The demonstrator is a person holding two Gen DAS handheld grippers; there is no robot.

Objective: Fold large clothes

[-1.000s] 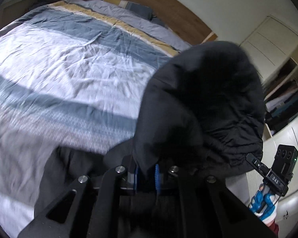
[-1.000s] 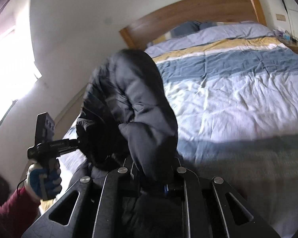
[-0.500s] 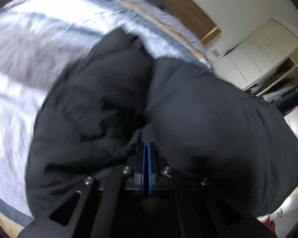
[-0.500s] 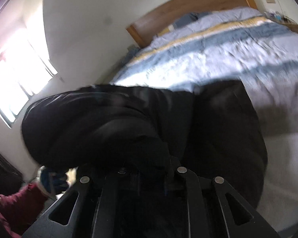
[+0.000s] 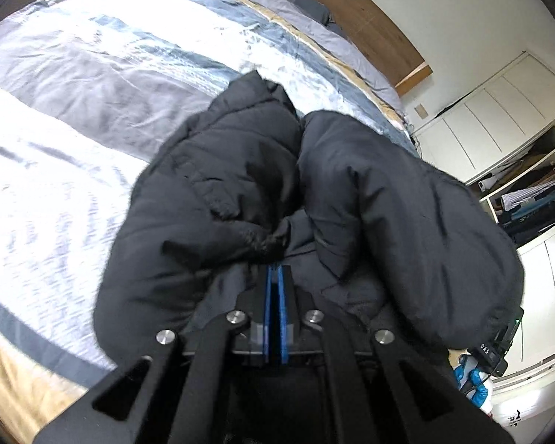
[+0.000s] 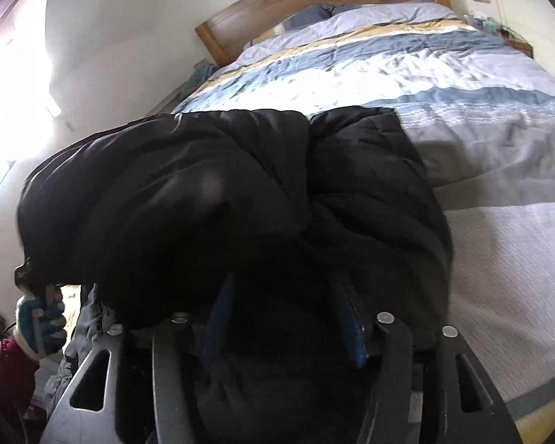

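A black puffer jacket (image 5: 262, 185) lies bunched on the near edge of the bed, also filling the right wrist view (image 6: 240, 192). My left gripper (image 5: 275, 270) has its blue pads pressed together, shut on a fold of the jacket at its near edge. My right gripper (image 6: 285, 296) has its blue fingers (image 6: 218, 318) spread apart, open, with jacket fabric lying loose between and over them. The right gripper also shows at the lower right of the left wrist view (image 5: 495, 347).
The bed (image 5: 92, 74) has a striped blue, white and yellow duvet and a wooden headboard (image 6: 314, 3). White wardrobes (image 5: 499, 118) with hanging clothes stand to the right. A bright window (image 6: 3, 74) is on the left. The gloved left hand (image 6: 37, 322) shows at lower left.
The jacket, held up in the air before, has come down onto the bed. My right gripper has opened and let go of it. My left gripper stays shut.
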